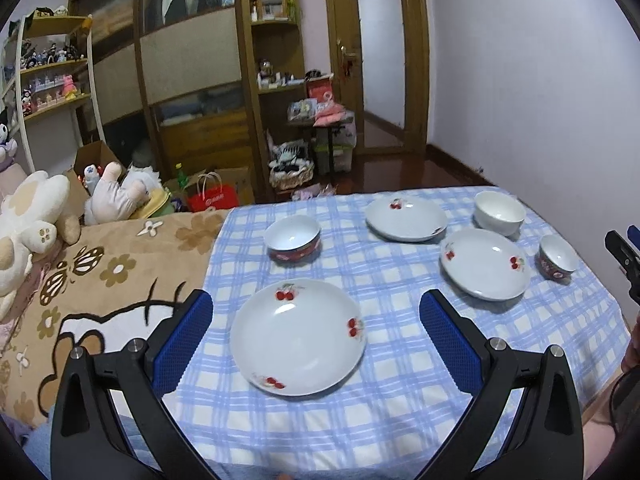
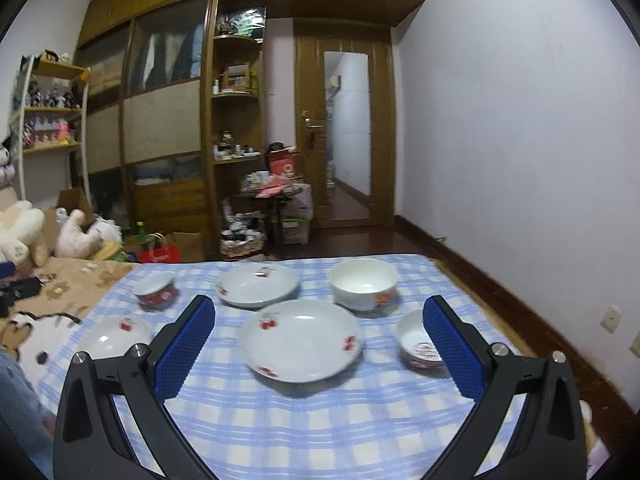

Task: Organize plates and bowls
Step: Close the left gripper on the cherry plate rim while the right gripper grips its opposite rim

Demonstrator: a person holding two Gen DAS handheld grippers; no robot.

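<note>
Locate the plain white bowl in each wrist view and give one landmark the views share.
Left wrist: the plain white bowl sits far right, at the cloth's back edge.
Right wrist: it sits right of centre, behind the nearest plate.
Shared landmark: the far cherry plate, left of it in both.

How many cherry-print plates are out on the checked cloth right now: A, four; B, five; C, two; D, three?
D: three plates lie apart on the checked cloth: the near plate between the open left gripper fingers, the right plate, and the far plate; the other dishes are bowls.
</note>
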